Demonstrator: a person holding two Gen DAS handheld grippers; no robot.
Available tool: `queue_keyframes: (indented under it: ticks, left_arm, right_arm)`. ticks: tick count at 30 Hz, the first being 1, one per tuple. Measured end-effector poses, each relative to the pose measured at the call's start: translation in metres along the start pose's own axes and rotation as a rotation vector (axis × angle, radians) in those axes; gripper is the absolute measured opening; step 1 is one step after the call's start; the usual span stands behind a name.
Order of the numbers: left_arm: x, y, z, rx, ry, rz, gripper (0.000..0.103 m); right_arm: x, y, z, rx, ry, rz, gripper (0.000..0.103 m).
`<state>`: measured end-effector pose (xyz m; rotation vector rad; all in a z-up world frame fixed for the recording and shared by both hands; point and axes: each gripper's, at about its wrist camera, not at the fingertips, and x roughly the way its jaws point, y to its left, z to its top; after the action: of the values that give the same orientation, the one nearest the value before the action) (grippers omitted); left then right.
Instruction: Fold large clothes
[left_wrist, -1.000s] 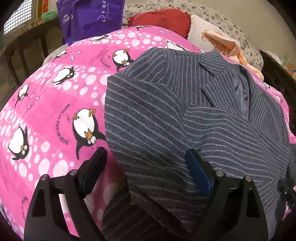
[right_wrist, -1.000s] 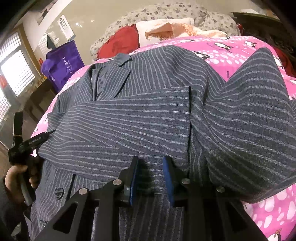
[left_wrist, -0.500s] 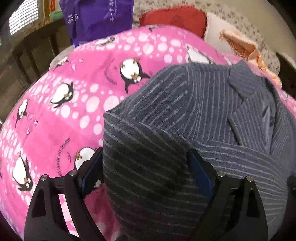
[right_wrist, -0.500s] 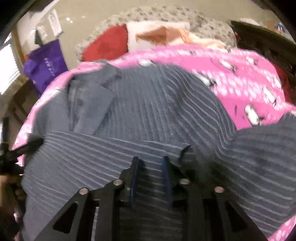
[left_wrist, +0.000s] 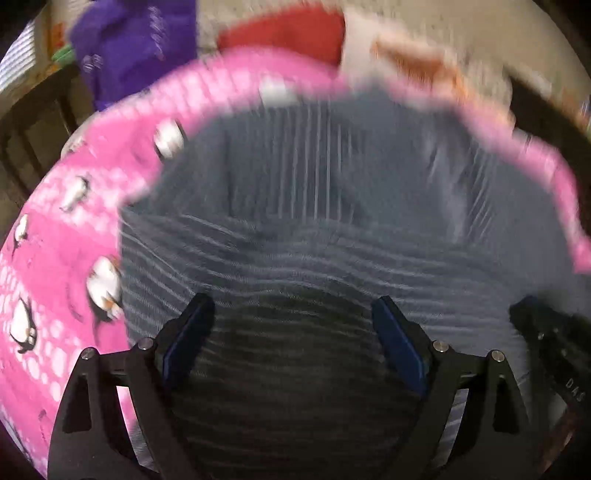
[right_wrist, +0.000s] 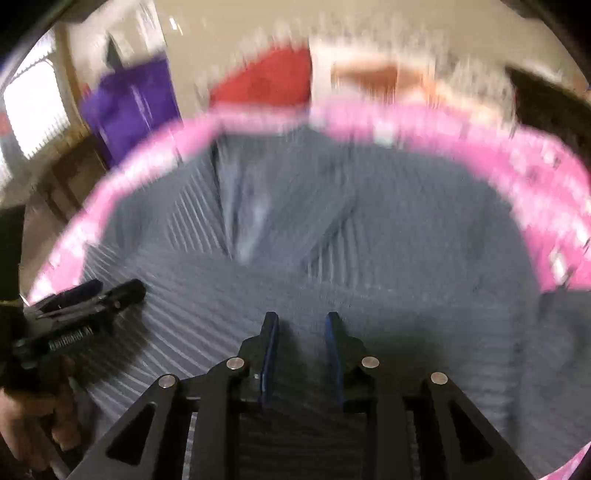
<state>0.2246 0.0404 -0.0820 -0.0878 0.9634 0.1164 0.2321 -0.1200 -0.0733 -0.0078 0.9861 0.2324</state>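
The left claw (left_wrist: 291, 332) stands spread wide, its blue pads either side of a raised fold of the dark grey pinstriped wool jacket (left_wrist: 314, 221); whether the pads press the cloth cannot be told. The right claw (right_wrist: 301, 347) is narrowed to a small gap, jacket cloth lying between and beneath its pads; its jaws have just been closing, then opening, and a true pinch cannot be confirmed through the blur. The jacket covers most of the pink penguin-print bedspread (left_wrist: 55, 251), lapels toward twelve o'clock. At eleven o'clock stands a purple bag (left_wrist: 136, 55); at twelve, a red cushion (left_wrist: 288, 33).
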Motion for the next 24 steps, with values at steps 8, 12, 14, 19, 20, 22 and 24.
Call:
queue_keyframes:
  ticks: [8,12,14,19,20,22,24]
  left_arm:
    - [-0.055,0.007,-0.019,-0.028,-0.101,-0.050,0.090]
    - [-0.032,-0.018,-0.036,0.111,-0.032,-0.003,0.091]
    - [-0.039,-0.018,-0.034,0.106,-0.039,-0.003,0.090]
    - [-0.068,-0.003,-0.044,0.074,-0.038,-0.030,0.090]
    - [-0.073,0.003,-0.052,0.068,-0.039,-0.024,0.090]
    - [-0.080,0.013,-0.068,0.051,-0.031,-0.030,0.090]
    - [-0.085,0.024,-0.090,0.035,-0.036,-0.034,0.090]
  right_arm:
    - [-0.057,0.024,-0.022,-0.070,-0.141,0.039,0.026]
    - [-0.033,0.028,-0.049,-0.087,-0.053,0.025,0.027]
    - [-0.046,0.022,-0.047,-0.050,-0.044,0.025,0.027]
    - [-0.122,-0.042,-0.049,0.044,-0.190,-0.082,0.034]
    - [-0.138,-0.065,-0.054,0.074,-0.219,-0.128,0.045]
    - [-0.170,-0.120,-0.069,0.165,-0.268,-0.231,0.065]
    - [-0.205,-0.188,-0.095,0.300,-0.343,-0.289,0.067]
